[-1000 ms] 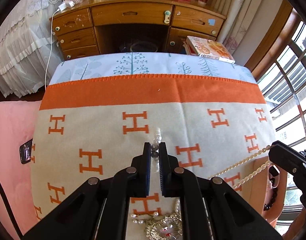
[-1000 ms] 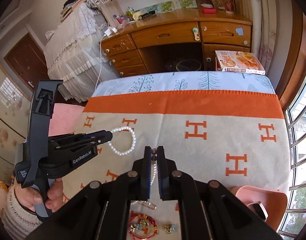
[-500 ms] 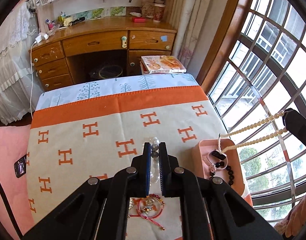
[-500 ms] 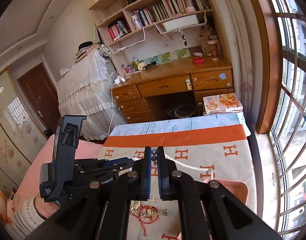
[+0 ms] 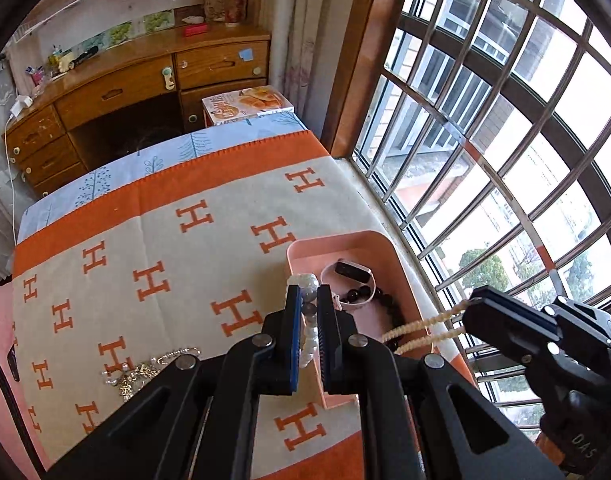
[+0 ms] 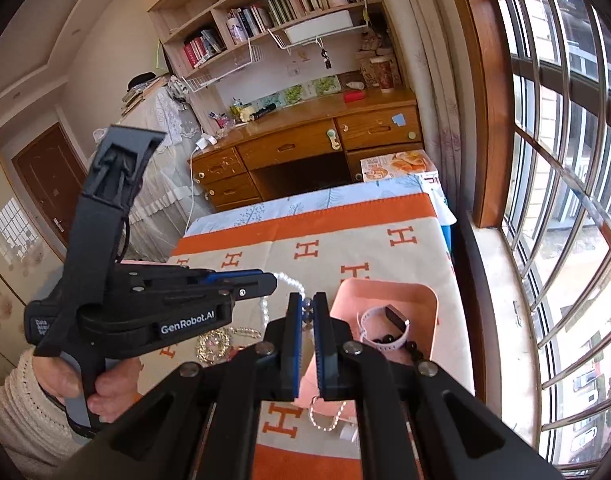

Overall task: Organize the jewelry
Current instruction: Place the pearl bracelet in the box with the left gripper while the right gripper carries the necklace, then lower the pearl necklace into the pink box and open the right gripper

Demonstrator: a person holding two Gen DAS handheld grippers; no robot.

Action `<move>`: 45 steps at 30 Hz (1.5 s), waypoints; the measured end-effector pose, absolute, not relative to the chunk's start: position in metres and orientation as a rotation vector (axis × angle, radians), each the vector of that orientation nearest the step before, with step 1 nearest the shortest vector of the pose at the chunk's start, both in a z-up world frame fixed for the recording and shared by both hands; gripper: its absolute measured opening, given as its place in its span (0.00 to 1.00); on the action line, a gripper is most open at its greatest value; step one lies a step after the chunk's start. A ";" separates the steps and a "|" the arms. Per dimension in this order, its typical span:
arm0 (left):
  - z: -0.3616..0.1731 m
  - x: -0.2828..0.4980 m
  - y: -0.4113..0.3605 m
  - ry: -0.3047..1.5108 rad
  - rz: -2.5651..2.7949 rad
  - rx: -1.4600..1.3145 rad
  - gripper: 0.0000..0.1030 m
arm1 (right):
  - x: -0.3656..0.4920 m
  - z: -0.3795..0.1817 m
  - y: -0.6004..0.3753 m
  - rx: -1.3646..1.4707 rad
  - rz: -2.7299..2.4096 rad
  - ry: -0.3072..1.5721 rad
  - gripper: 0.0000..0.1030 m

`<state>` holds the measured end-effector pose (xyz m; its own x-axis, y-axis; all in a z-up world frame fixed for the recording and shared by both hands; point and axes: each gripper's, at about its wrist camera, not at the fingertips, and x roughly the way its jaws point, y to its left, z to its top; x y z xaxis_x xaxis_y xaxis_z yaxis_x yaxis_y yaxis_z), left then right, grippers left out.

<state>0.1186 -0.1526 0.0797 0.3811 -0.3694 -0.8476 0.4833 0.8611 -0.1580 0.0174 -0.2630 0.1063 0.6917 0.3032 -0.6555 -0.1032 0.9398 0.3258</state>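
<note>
Two claws hang over the blanket (image 5: 153,248) with its orange "H" letters. At the left, a heap of silver chains (image 5: 141,368) lies loose on the blanket. The left claw (image 5: 308,300), marked "GenRobot.AI" in the right wrist view only, pinches a bracelet of big pale beads (image 5: 308,336) that dangles between its fingers. Just right of it sits one pink tray (image 5: 345,240) near the window, holding a white watch (image 5: 351,270) and a string of dark beads (image 5: 389,304). Farthest right, the right claw (image 5: 471,304) is pressed on a long pearl necklace (image 5: 421,328); two strands of it run down towards the tray. The left wrist view alone shows "DAS" on the right claw's body. Only the right wrist view shows the bookshelf (image 6: 281,4).
</note>
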 end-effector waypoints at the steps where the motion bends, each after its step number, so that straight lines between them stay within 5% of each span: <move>1: 0.076 0.118 -0.157 1.055 -0.551 0.128 0.05 | 0.016 0.100 -0.266 0.280 0.225 0.789 0.05; 26: -0.002 0.120 -0.180 1.249 -0.613 0.206 0.05 | 0.020 0.121 -0.293 0.371 0.206 0.655 0.05; 34: 0.001 0.120 -0.168 1.238 -0.584 0.189 0.43 | 0.030 0.097 -0.292 0.386 0.191 0.737 0.05; 45: 0.022 0.113 -0.149 1.155 -0.557 0.200 0.49 | 0.014 0.112 -0.279 0.353 0.230 0.683 0.05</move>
